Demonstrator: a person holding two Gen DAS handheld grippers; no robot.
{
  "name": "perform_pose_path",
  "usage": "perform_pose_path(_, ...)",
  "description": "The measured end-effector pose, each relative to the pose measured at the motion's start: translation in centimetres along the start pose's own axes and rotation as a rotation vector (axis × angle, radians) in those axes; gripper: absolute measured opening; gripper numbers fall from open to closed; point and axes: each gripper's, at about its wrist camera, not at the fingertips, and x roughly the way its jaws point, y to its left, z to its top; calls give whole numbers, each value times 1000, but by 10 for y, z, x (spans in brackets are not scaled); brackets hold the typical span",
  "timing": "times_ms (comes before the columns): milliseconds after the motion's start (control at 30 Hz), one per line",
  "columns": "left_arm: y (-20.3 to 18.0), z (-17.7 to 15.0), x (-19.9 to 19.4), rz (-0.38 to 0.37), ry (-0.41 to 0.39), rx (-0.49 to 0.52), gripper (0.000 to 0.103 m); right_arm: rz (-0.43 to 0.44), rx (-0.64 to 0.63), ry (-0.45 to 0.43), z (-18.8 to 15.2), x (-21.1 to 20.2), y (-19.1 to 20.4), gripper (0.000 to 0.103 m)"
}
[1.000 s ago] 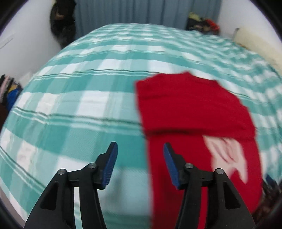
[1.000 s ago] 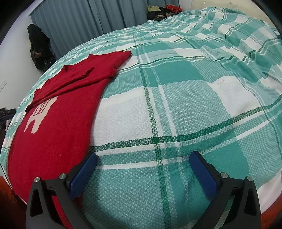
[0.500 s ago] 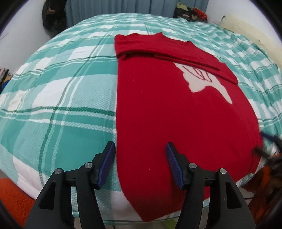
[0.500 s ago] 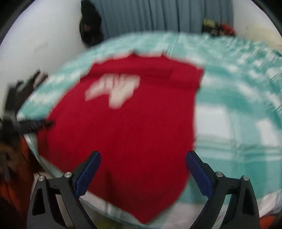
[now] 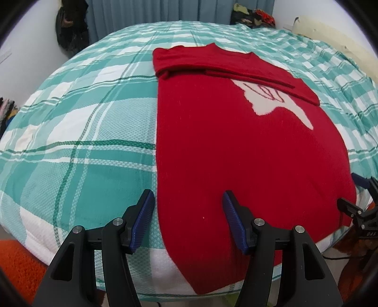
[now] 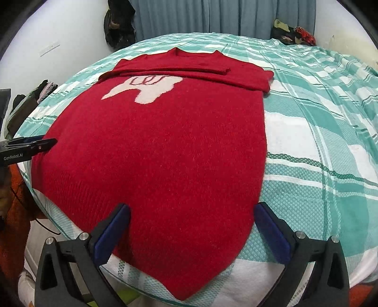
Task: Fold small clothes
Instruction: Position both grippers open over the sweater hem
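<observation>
A red sweater [image 5: 236,146] with a white figure on the chest lies flat on the plaid bed, sleeves folded across the top and hem hanging over the near edge. It also shows in the right wrist view [image 6: 170,160]. My left gripper [image 5: 187,222] is open and empty, its fingers straddling the sweater's lower left edge. My right gripper [image 6: 192,232] is open and empty above the sweater's lower right part. The right gripper shows at the right edge of the left wrist view [image 5: 359,200], and the left gripper at the left edge of the right wrist view [image 6: 30,145].
The bed has a teal and white plaid cover [image 5: 78,132], which also shows in the right wrist view [image 6: 319,146]. Blue-grey curtains [image 6: 212,16] hang behind it. Dark clothes hang on the wall [image 5: 70,30]. A pile of clothes [image 6: 293,33] lies at the far corner. An orange rug [image 5: 16,266] lies below the bed.
Both grippers swung from beside the sweater to its hem at the bed's near edge. The right view shifted from bare plaid to centred on the sweater. Both stayed open.
</observation>
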Motion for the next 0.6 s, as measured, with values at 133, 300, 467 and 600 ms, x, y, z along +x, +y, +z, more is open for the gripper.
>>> perform_pose_path(133, 0, 0, 1, 3, -2, 7, 63, 1, 2, -1, 0, 0, 0, 103)
perform_pose_path(300, 0, -1, 1, 0, -3, 9, 63, 1, 2, -2, 0, 0, 0, 103)
perform_pose_path(467, -2, -2, 2, 12, -3, 14, 64, 1, 2, -3, 0, 0, 0, 103)
perform_pose_path(600, -5, -3, 1, 28, -9, 20, 65, 4, -2, -7, 0, 0, 1, 103)
